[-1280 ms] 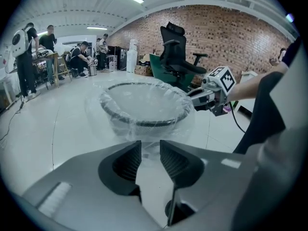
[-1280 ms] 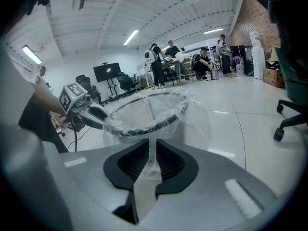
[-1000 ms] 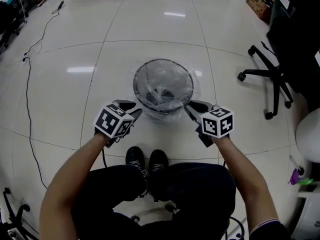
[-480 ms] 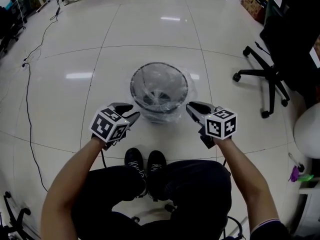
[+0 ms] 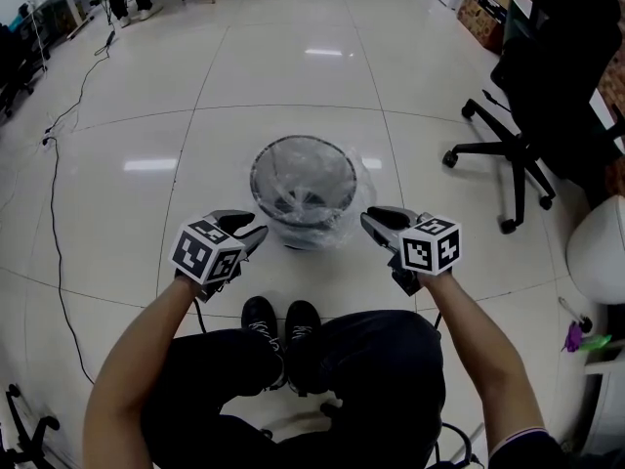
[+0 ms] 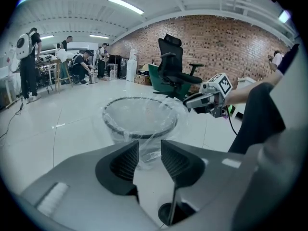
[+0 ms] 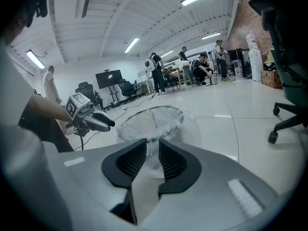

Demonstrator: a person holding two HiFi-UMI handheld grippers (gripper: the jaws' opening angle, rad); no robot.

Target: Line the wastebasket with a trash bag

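Observation:
A black wire wastebasket (image 5: 303, 189) stands on the tiled floor, lined with a clear trash bag (image 5: 347, 225) whose edge is folded down over the rim. My left gripper (image 5: 254, 229) hangs just off the basket's near left side, open and empty. Off its near right side is my right gripper (image 5: 368, 219), its jaws opening with nothing between them. The left gripper view shows the basket (image 6: 139, 117) beyond the left gripper (image 6: 150, 147), and the right gripper (image 6: 204, 100) beside it. From the right gripper (image 7: 153, 146), the basket (image 7: 151, 121) and the left gripper (image 7: 96, 120) are in sight.
A black office chair (image 5: 527, 115) stands at the right, with a white rounded object (image 5: 601, 252) nearer at the right edge. A cable (image 5: 54, 164) runs along the floor at the left. The person's shoes (image 5: 283, 322) sit just below the basket. People stand at desks (image 6: 57, 66) far back.
Both grippers have drawn back from the basket's rim, which they were close against a second ago. The right gripper's jaws stand wider apart.

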